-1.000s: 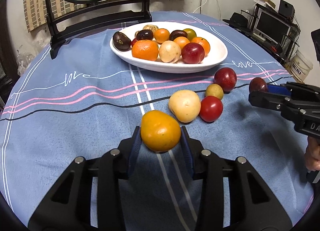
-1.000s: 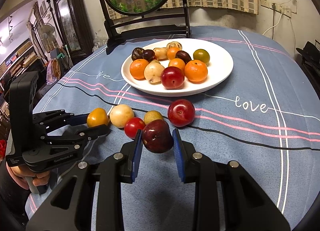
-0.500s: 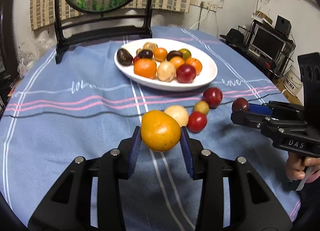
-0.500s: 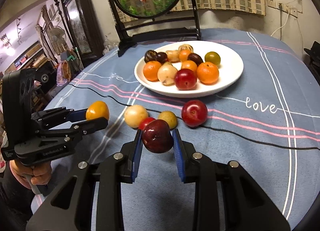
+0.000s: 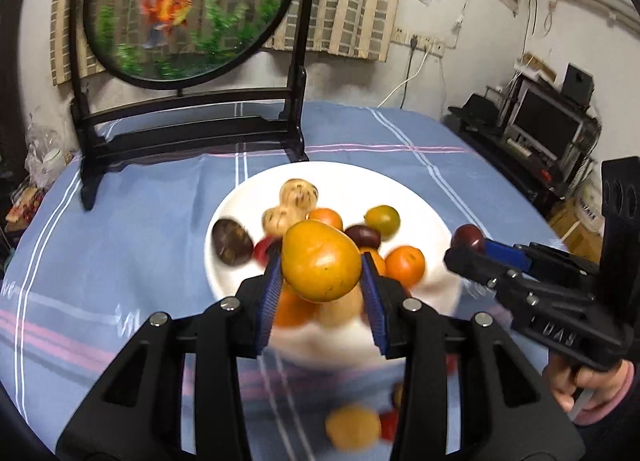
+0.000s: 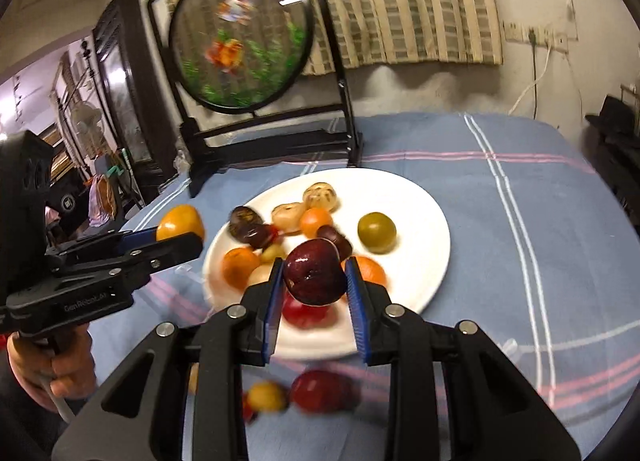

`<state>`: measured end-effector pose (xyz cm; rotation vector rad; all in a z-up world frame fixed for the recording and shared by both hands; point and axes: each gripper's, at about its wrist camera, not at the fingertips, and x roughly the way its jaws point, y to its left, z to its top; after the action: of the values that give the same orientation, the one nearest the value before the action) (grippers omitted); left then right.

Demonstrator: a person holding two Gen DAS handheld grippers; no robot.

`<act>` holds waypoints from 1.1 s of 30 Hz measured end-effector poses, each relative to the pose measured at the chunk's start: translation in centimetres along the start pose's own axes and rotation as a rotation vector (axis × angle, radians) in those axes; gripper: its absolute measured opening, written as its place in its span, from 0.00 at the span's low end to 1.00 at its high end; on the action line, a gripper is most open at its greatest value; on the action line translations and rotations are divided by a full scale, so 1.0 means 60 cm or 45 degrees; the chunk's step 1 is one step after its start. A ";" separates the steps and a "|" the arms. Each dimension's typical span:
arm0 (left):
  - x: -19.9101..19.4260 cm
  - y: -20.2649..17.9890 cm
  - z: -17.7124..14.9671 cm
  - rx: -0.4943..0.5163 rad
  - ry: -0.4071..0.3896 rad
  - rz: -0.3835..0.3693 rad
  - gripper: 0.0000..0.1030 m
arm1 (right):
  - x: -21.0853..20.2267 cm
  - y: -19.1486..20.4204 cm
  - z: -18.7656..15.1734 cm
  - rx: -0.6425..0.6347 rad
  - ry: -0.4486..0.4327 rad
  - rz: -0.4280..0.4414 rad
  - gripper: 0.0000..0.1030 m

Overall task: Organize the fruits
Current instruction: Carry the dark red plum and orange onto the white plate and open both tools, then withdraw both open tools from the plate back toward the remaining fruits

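My left gripper is shut on an orange-yellow fruit and holds it in the air above the near part of the white plate. My right gripper is shut on a dark red plum, also held above the plate's near rim. The plate holds several fruits: oranges, plums, a green one. Each gripper shows in the other's view, the right one with its plum, the left one with its fruit.
Loose fruits lie blurred on the blue tablecloth below the grippers: a yellow one and a red plum. A round fish-picture screen on a black stand stands behind the plate. Shelves and a monitor stand at the right.
Both grippers have risen and moved forward with their fruits, from above the loose fruits to over the plate. The loose fruits now lie below and behind the fingertips.
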<state>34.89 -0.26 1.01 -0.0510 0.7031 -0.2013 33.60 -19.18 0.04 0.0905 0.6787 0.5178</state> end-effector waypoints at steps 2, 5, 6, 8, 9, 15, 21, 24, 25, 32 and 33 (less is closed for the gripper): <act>0.030 0.000 0.011 0.008 0.018 0.013 0.38 | 0.030 -0.012 0.008 -0.004 0.020 -0.021 0.30; 0.068 0.007 0.025 -0.007 0.045 0.016 0.38 | 0.049 -0.016 0.011 -0.037 0.033 -0.017 0.30; 0.075 0.008 0.028 -0.004 0.051 0.014 0.38 | 0.057 -0.016 0.010 -0.050 0.045 -0.002 0.30; 0.083 0.008 0.028 0.008 0.058 0.022 0.39 | 0.063 -0.018 0.007 -0.058 0.060 0.013 0.30; 0.087 0.008 0.028 0.009 0.066 0.034 0.40 | 0.065 -0.019 0.006 -0.060 0.065 0.020 0.30; 0.027 -0.001 0.025 0.021 -0.073 0.093 0.87 | 0.044 -0.012 0.001 -0.079 0.049 -0.013 0.59; -0.078 -0.008 -0.013 0.074 -0.117 0.161 0.92 | -0.024 0.000 -0.014 -0.042 0.010 0.015 0.59; -0.119 -0.003 -0.058 0.038 -0.096 0.156 0.96 | -0.049 0.006 -0.033 -0.014 0.015 0.030 0.59; -0.126 -0.001 -0.073 0.023 -0.084 0.139 0.96 | -0.059 0.009 -0.045 -0.004 0.023 0.025 0.59; -0.148 0.004 -0.173 -0.057 -0.077 0.096 0.96 | -0.067 0.017 -0.107 0.018 0.061 -0.019 0.59; -0.144 0.007 -0.179 -0.079 -0.047 0.107 0.96 | -0.063 0.015 -0.113 0.031 0.075 -0.027 0.59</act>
<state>21.58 2.13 -1.74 -0.0836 0.6731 -0.0976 26.50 -20.80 -2.85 0.0910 0.7431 0.4938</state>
